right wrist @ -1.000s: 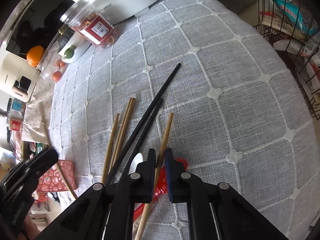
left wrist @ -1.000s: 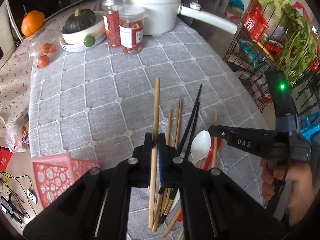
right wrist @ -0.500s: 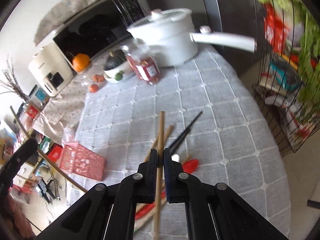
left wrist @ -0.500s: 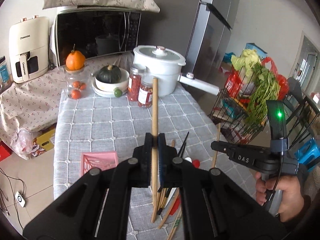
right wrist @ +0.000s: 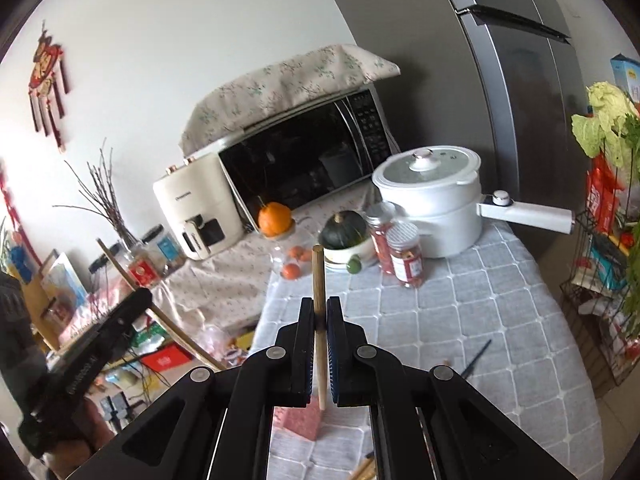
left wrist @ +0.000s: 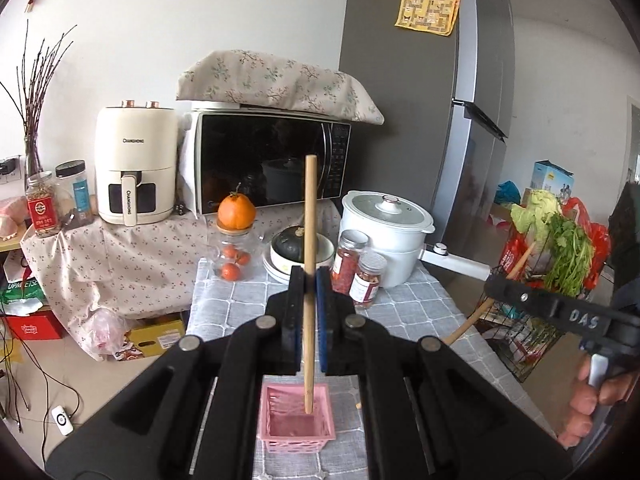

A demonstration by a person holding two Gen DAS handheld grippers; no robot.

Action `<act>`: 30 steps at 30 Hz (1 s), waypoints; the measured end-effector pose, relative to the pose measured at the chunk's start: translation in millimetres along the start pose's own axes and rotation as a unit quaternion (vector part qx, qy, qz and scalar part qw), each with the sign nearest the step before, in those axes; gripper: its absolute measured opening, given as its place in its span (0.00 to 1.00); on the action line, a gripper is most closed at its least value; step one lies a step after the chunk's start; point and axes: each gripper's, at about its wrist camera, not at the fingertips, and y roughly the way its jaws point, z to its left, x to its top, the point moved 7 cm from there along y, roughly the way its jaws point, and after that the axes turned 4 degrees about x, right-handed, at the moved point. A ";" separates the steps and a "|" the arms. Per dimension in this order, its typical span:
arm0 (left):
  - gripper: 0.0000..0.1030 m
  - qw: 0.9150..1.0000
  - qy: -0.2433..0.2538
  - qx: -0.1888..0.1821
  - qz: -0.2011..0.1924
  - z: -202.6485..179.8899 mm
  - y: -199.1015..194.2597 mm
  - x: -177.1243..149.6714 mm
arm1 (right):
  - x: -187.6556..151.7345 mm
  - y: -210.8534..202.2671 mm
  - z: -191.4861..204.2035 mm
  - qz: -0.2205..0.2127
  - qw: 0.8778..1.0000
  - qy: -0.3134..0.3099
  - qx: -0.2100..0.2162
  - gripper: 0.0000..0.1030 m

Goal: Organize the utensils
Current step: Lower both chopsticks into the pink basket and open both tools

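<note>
My left gripper [left wrist: 309, 280] is shut on a wooden chopstick [left wrist: 309, 216] held upright, its lower end inside the pink basket [left wrist: 295, 436] just below. My right gripper [right wrist: 320, 310] is shut on a second wooden chopstick [right wrist: 318, 276], also upright, its lower tip just above the pink basket [right wrist: 298, 420]. The right gripper also shows in the left wrist view [left wrist: 490, 280], holding its chopstick [left wrist: 468, 326] at a slant. The left gripper shows in the right wrist view [right wrist: 140, 296] at the left. A black chopstick [right wrist: 476, 358] lies on the grey tablecloth [right wrist: 480, 300].
Two red-filled jars [left wrist: 362, 276], a white pot [left wrist: 386, 236] with a long handle, a bowl with a dark squash [left wrist: 294, 238] and a jar with an orange on top [left wrist: 236, 240] stand at the table's far end. A wire rack of greens [left wrist: 560, 280] stands on the right.
Both grippers lifted their chopsticks off the table and tilted upright. The left one moved over the pink basket and lowered its chopstick end into it; the right one came beside it.
</note>
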 end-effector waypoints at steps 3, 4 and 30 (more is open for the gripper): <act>0.06 1.000 -0.002 0.004 0.005 6.9 8.6 -8.3 | 6.2 3.9 18.6 -0.011 1.000 -0.002 0.025 0.06; 0.06 1.000 0.003 0.005 0.005 7.7 11.6 -10.9 | 7.1 6.7 23.3 -0.012 0.999 0.000 0.033 0.06; 0.29 0.987 -0.011 0.008 0.160 21.5 72.7 -63.3 | -70.7 123.7 16.7 0.143 0.989 0.007 0.027 0.21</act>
